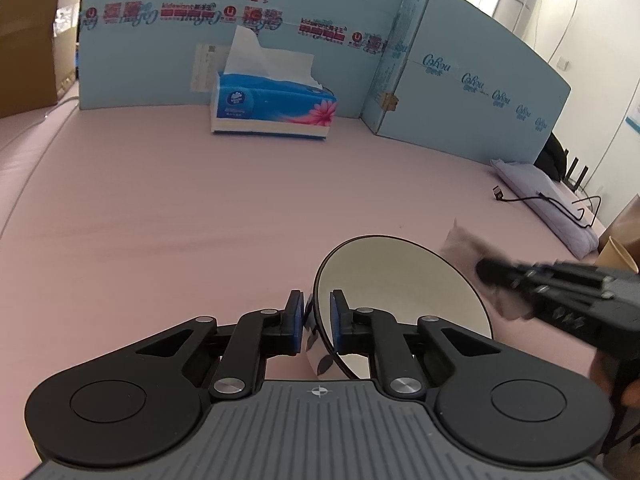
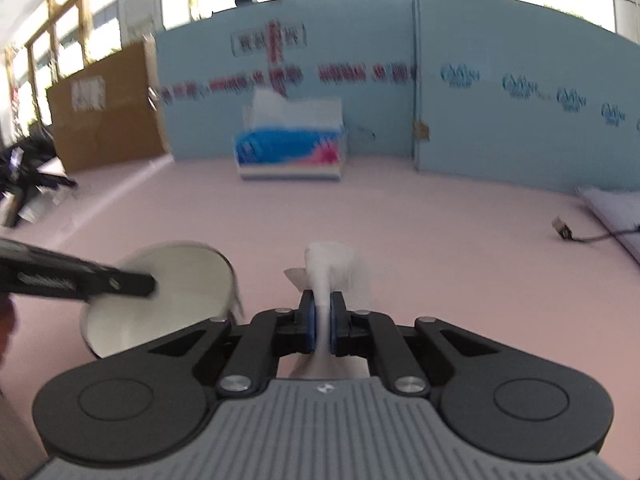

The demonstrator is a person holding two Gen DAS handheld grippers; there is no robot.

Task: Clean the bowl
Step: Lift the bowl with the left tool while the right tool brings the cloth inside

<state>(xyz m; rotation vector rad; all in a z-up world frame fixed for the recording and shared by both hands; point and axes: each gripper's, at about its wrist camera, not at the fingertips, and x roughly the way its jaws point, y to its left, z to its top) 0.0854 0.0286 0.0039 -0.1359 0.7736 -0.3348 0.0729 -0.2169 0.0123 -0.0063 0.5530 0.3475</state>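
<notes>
**Two grippers, one bowl, one tissue**

Two grippers are at work over the pink surface (image 1: 160, 208). At the far left stands a brown cardboard box (image 1: 28, 60), and beside it a pale blue cardboard screen (image 1: 160, 60) runs along the far edge. In front of that screen, near the middle, we see the blue tissue box (image 1: 272, 110) with a white sheet standing up out of its top.

Nearer to us, the left gripper (image 1: 316, 320) has its jaws clenched on the rim of the bowl (image 1: 400, 280), one blue pad outside the wall and one inside. The bowl is tipped on its side, with its white inside facing right and its shiny outer wall towards the left. No earlier picture lets us say more about those jaws than that they grip the rim.

Just right of the bowl, the right gripper (image 2: 322, 326) has its jaws clenched on a white tissue (image 2: 328, 268), which bunches up beyond the pads. In the left wrist view that tissue is blurred and lies close to the bowl's right rim; we cannot tell whether it touches.

Far right, a folded pale cloth (image 1: 540, 200) lies with a black cable (image 1: 560, 204) across it.
</notes>
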